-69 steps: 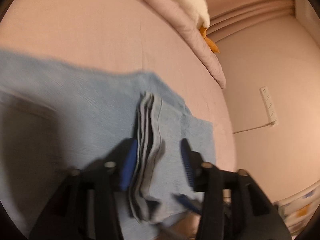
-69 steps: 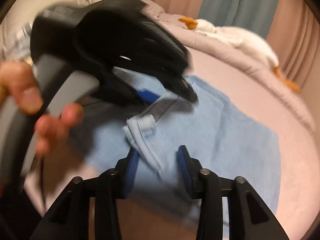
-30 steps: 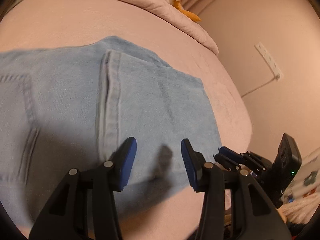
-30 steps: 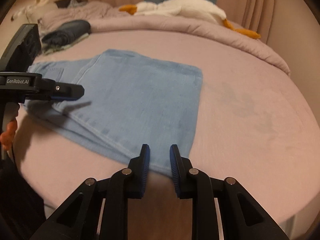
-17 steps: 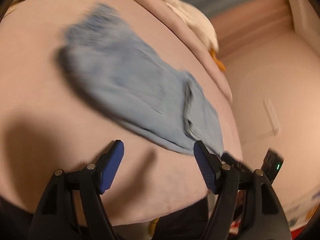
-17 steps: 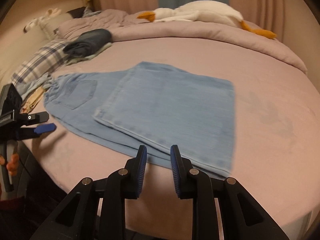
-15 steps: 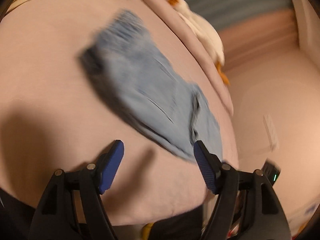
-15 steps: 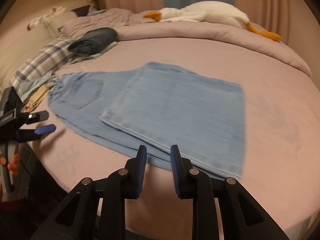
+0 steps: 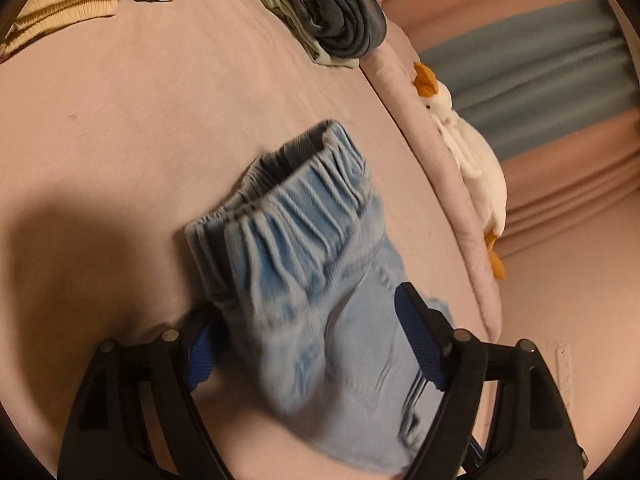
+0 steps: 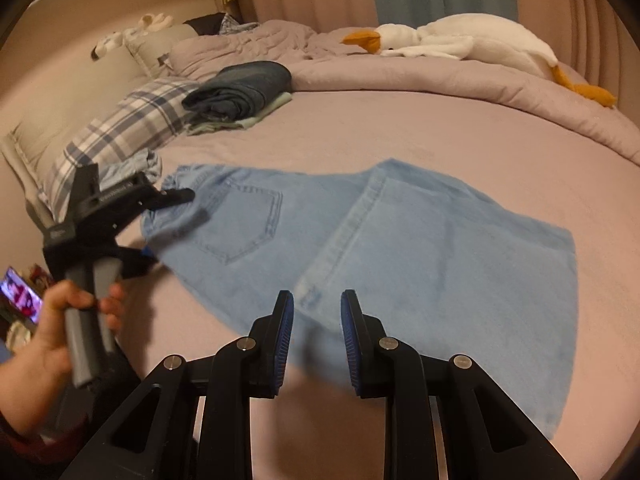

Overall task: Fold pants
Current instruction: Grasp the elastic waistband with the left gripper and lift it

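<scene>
Light blue denim pants [image 10: 360, 240] lie on the pink bed, legs folded back over the seat, back pocket up. In the left wrist view the elastic waistband [image 9: 296, 208] fills the middle. My left gripper [image 9: 308, 340] is open, its jaws either side of the waistband corner; it shows in the right wrist view [image 10: 172, 216] at the pants' left end. My right gripper [image 10: 316, 324] is open and empty, just above the near edge of the pants by the folded hem.
A folded dark garment on a green one [image 10: 240, 92] lies at the back left. A plaid pillow [image 10: 116, 136] is at the left. A white goose plush [image 10: 460, 44] lies on the rolled quilt [image 10: 440, 80]. A yellow cloth [image 9: 68, 4] lies far left.
My left gripper moved to the waistband end and now straddles it. My right gripper opened a little wider and came nearer the pants' near edge.
</scene>
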Action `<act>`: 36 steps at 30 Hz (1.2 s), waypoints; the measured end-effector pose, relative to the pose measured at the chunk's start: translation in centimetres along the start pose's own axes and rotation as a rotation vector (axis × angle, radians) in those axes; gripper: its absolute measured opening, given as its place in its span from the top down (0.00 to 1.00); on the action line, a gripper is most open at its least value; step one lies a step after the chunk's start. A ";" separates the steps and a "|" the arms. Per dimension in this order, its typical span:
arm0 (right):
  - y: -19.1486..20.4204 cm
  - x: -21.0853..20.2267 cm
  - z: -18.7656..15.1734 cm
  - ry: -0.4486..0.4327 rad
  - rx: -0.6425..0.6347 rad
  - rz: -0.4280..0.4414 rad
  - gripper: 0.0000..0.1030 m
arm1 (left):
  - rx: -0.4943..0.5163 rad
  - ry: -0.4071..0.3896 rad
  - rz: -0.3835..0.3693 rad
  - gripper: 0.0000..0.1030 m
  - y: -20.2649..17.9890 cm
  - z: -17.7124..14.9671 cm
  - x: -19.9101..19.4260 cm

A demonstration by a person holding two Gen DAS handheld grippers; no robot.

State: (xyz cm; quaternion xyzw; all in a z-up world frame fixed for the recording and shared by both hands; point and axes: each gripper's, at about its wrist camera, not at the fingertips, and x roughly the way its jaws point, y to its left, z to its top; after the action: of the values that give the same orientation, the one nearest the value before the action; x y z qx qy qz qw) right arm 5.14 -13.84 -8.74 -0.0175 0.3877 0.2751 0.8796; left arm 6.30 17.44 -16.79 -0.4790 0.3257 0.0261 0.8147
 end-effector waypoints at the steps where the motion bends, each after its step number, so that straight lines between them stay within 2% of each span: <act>1: -0.1 0.5 0.8 -0.002 0.004 0.000 0.77 | -0.005 0.008 -0.006 0.34 0.0 0.2 0.1; 2: -0.3 1.2 1.7 0.003 0.012 0.005 0.77 | -0.010 0.025 -0.005 0.56 0.3 0.6 0.3; 3: -0.5 1.8 2.3 0.007 0.020 0.007 0.77 | -0.013 0.048 -0.005 0.64 0.8 0.9 0.4; 5: -1.0 3.7 4.1 0.033 0.037 0.012 0.77 | -0.043 0.076 -0.047 0.69 1.8 0.9 0.3; 11: -2.0 10.9 8.1 0.130 0.108 -0.007 0.81 | 0.109 0.054 -0.046 0.69 0.0 0.7 -0.9; 12: -2.3 11.9 8.3 0.151 0.119 -0.019 0.83 | 0.131 0.049 -0.053 0.69 -0.3 0.7 -1.1; 13: -2.6 13.5 8.3 0.199 0.131 -0.048 0.91 | 0.153 0.040 -0.062 0.69 -0.7 0.7 -1.3; 14: -3.2 14.8 8.0 0.236 0.160 -0.052 0.93 | 0.184 0.030 -0.069 0.69 -1.1 0.6 -1.8; 15: -3.5 14.9 8.0 0.223 0.184 -0.040 0.97 | 0.206 0.025 -0.073 0.69 -1.6 0.7 -1.9; 17: -3.8 14.3 8.0 0.252 0.217 -0.013 0.97 | 0.248 0.016 -0.079 0.69 -2.4 0.5 -2.2; 19: -3.3 13.2 7.7 0.267 0.210 -0.023 0.97 | 0.282 0.011 -0.069 0.69 -3.0 0.3 -2.4; 23: 0.2 9.1 5.1 0.247 0.140 0.041 0.97 | 0.296 0.017 -0.049 0.69 -3.5 0.2 -2.4; 26: 3.2 9.3 1.5 0.323 0.036 0.016 0.97 | 0.323 0.020 -0.043 0.69 -4.1 -0.1 -2.3; 28: 4.7 9.0 0.5 0.273 -0.046 -0.051 0.96 | 0.342 0.005 -0.036 0.69 -4.6 -0.1 -2.3; 30: 5.2 8.6 0.8 0.298 -0.039 -0.056 0.96 | 0.340 0.001 -0.042 0.69 -4.9 0.0 -2.4; 33: 5.2 7.0 0.4 0.319 0.025 -0.006 0.96 | 0.363 -0.007 -0.048 0.69 -5.4 0.0 -2.7; 36: 6.5 5.6 -2.2 0.304 -0.010 -0.004 0.96 | 0.384 0.005 -0.060 0.69 -5.9 -0.7 -2.5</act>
State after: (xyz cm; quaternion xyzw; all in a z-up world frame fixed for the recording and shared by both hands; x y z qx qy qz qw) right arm 3.51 -6.22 -12.94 -0.0644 0.5149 0.2693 0.8113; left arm 6.08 14.40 -11.09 -0.3245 0.3121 -0.0621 0.8908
